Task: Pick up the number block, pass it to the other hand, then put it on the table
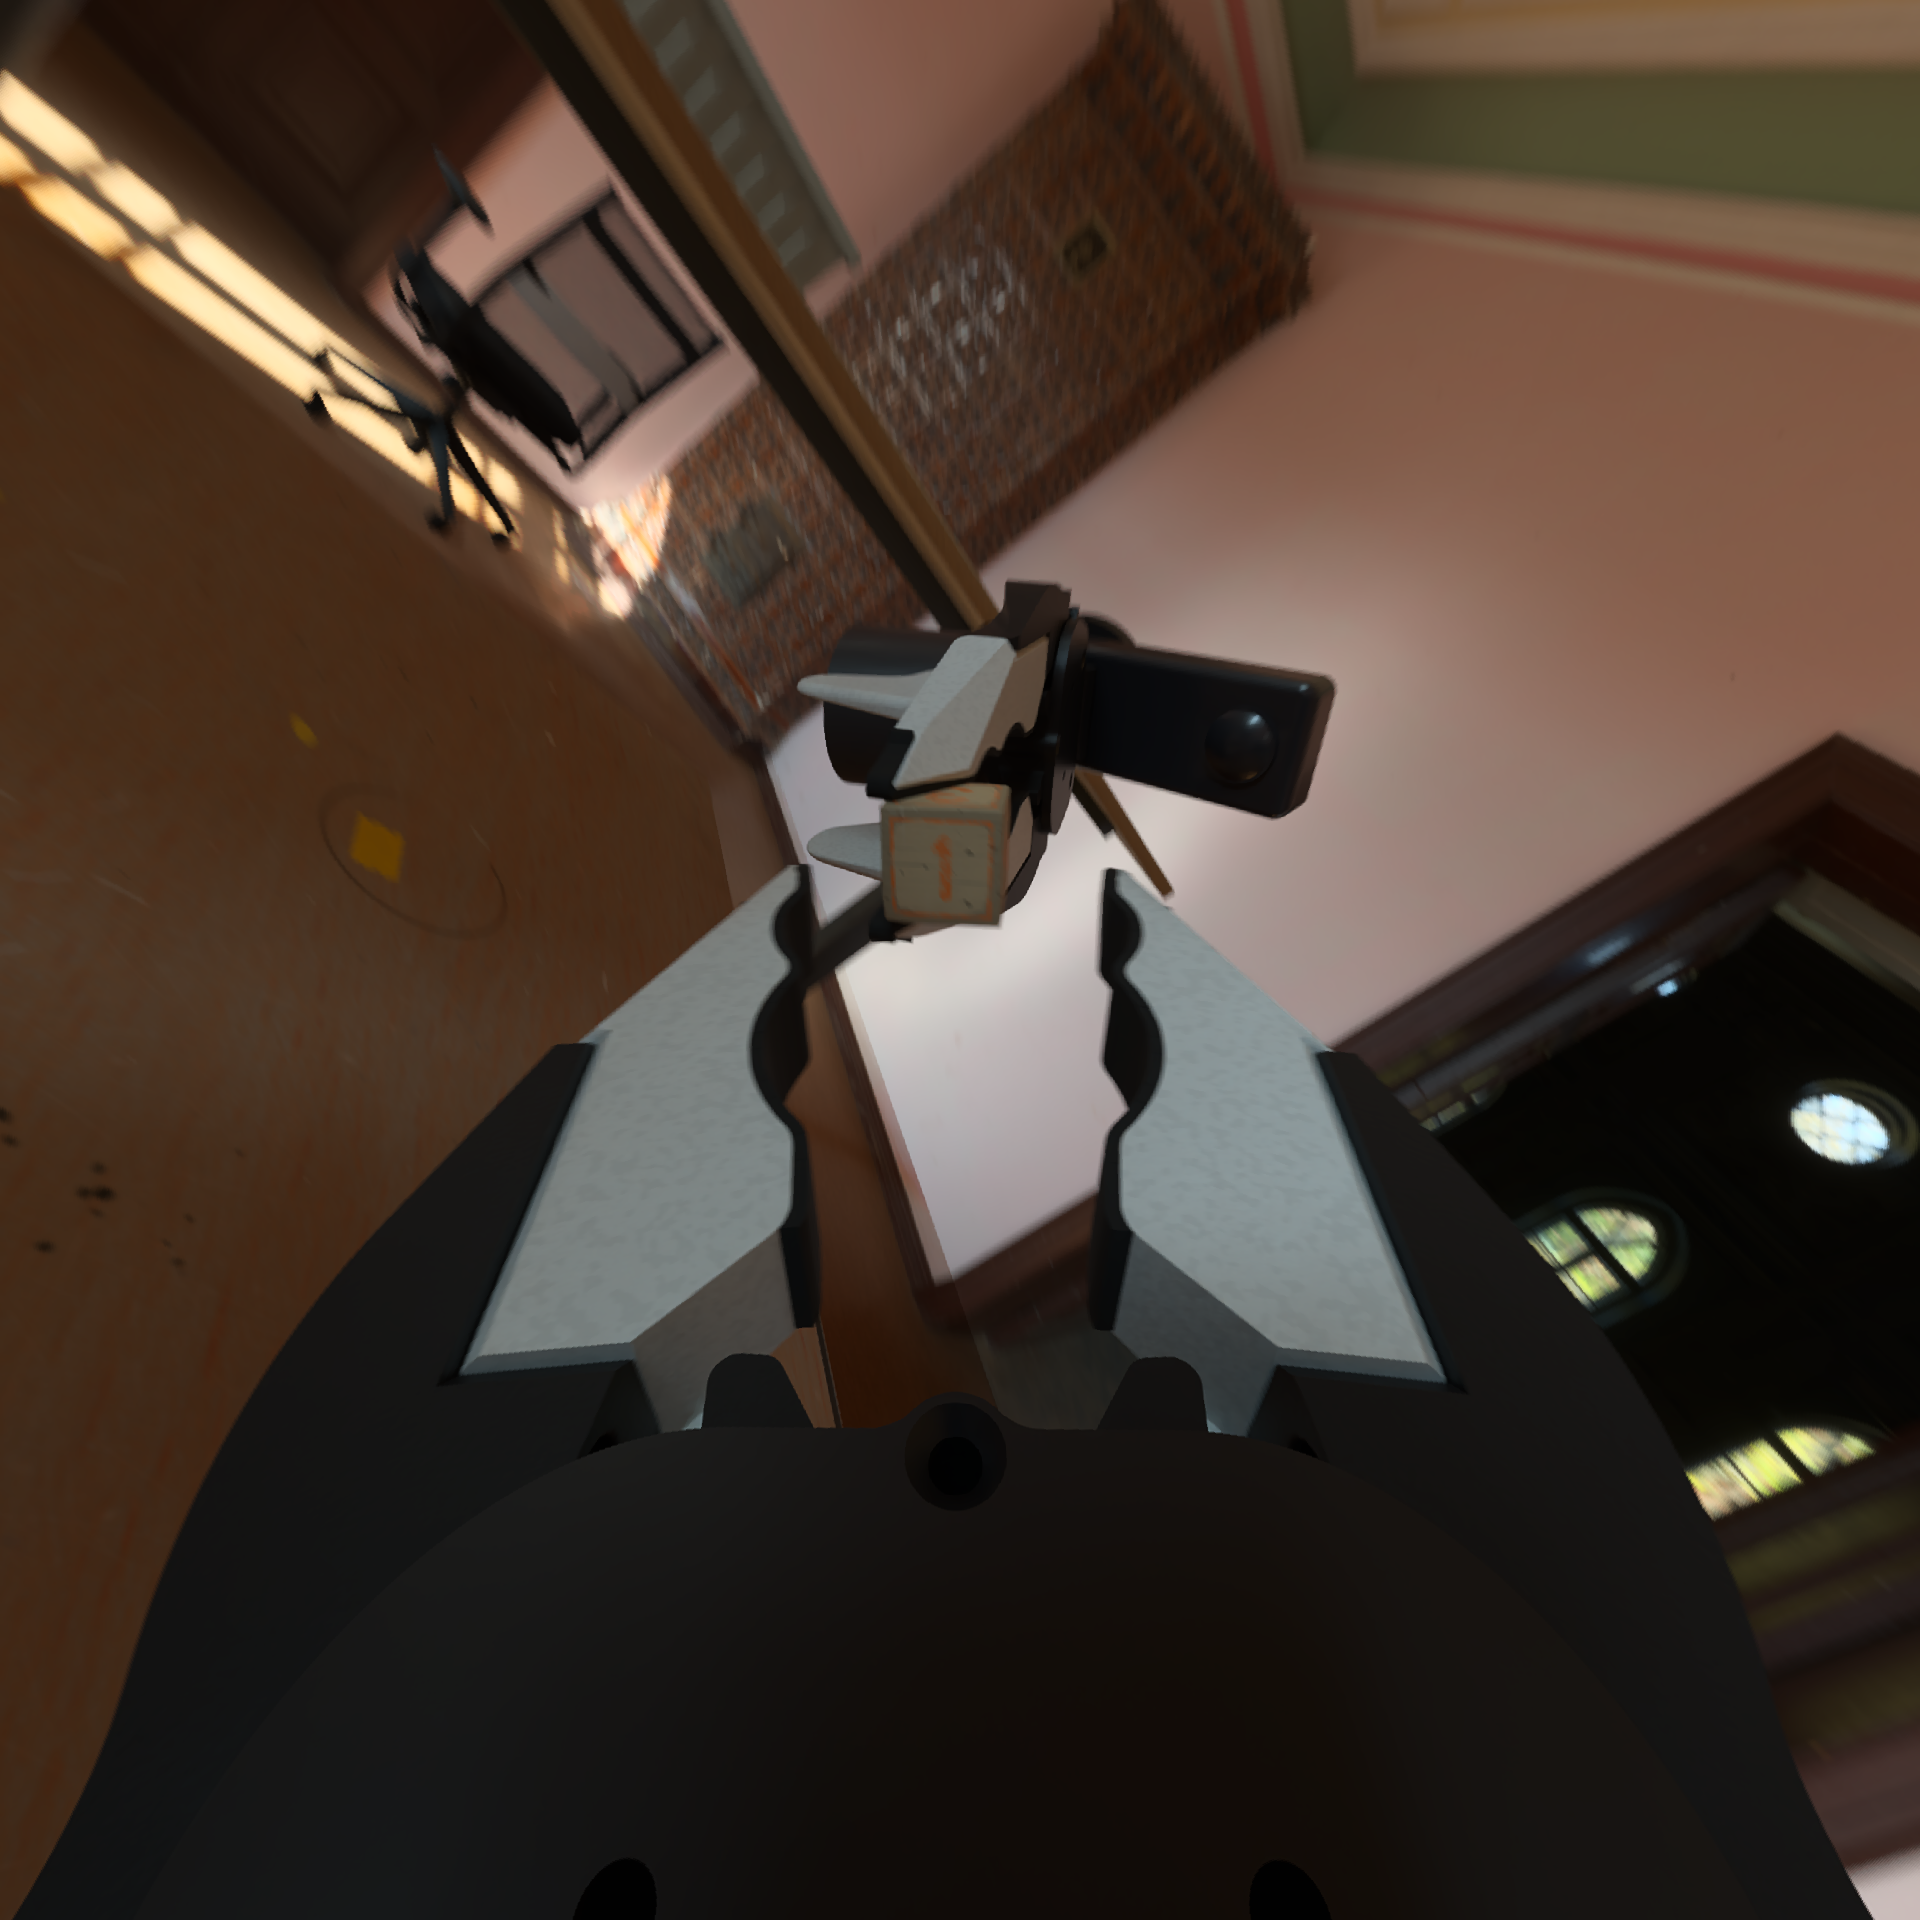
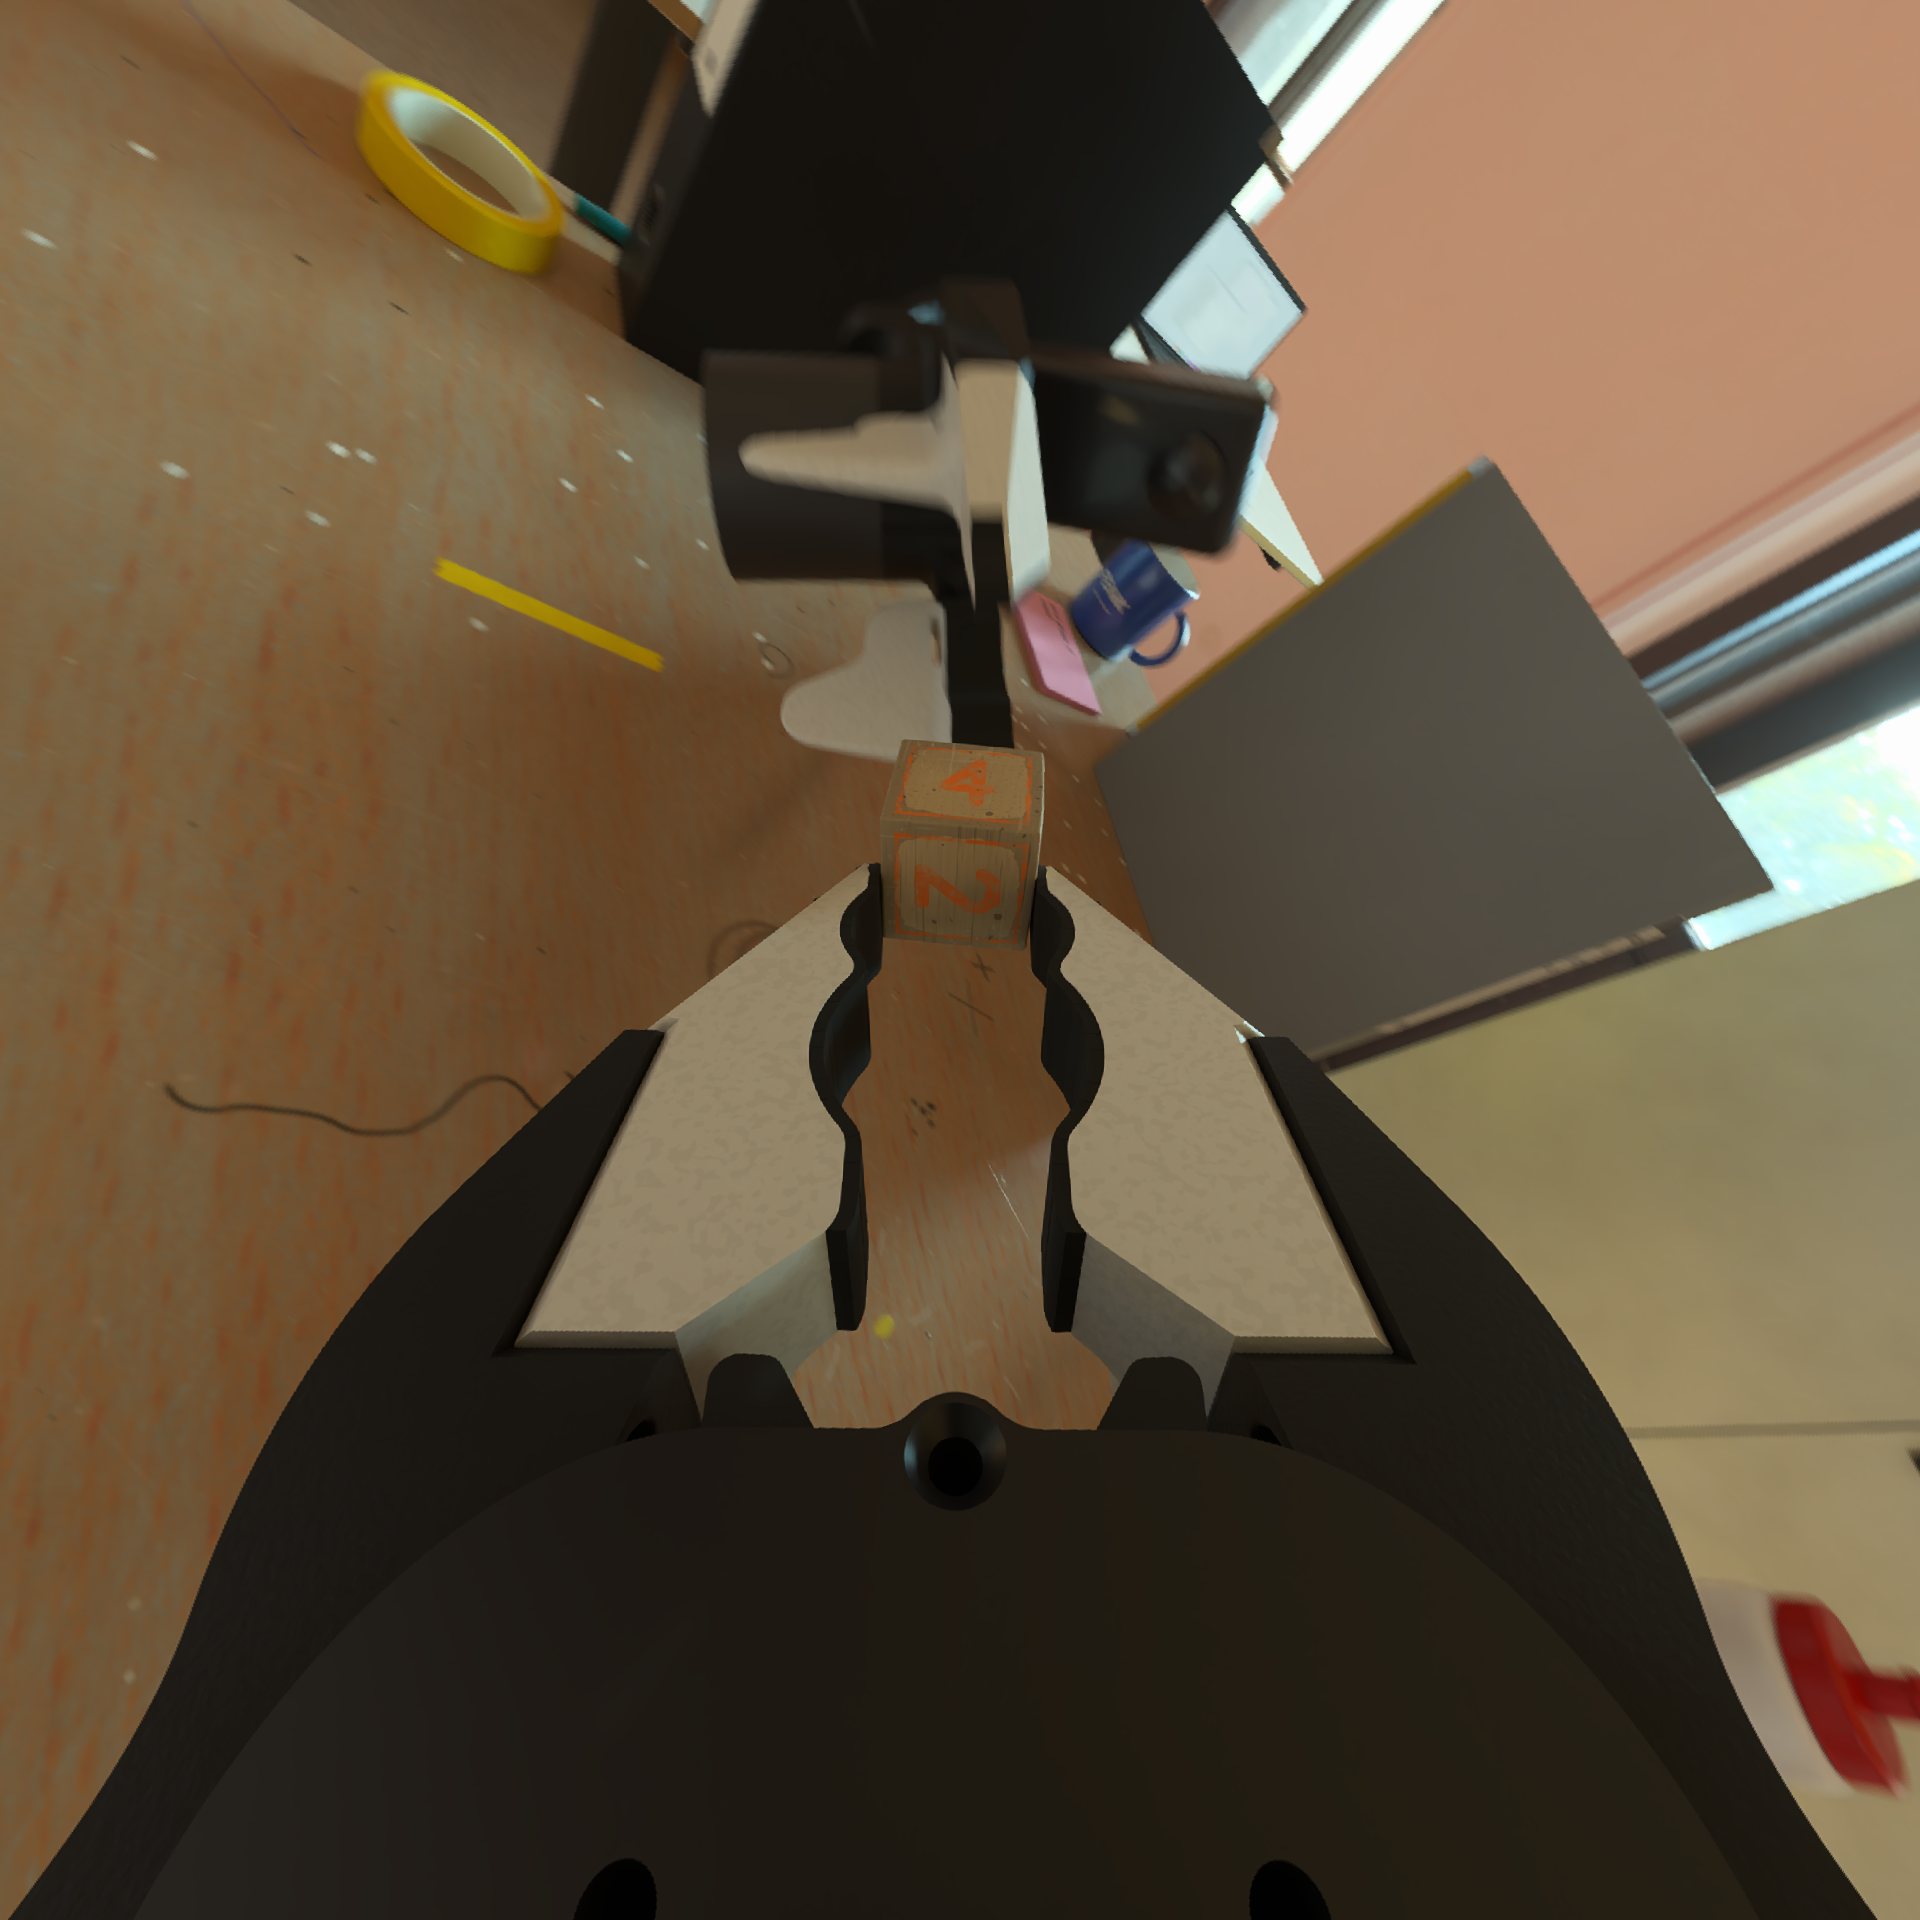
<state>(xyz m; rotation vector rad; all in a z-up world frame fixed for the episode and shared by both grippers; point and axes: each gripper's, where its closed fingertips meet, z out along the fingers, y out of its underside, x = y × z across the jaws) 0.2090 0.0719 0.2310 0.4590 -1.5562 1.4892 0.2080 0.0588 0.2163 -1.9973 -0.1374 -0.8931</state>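
A wooden number block (image 2: 961,862) with orange figures is pinched between the fingertips of my right gripper (image 2: 956,899), held in the air above the wooden table (image 2: 312,779). My left gripper (image 2: 774,587) faces it from a short way beyond, open and empty. In the left wrist view, my left gripper (image 1: 954,904) has its jaws wide apart. The block (image 1: 940,868) sits just ahead of them in the right gripper (image 1: 914,779), apart from the left fingers.
On the table are a yellow tape roll (image 2: 457,171), a yellow strip (image 2: 545,613), a blue mug (image 2: 1132,613) and a pink pad (image 2: 1055,655). A grey board (image 2: 1403,790) and a black box (image 2: 935,156) stand behind. An office chair (image 1: 468,343) stands beyond the table.
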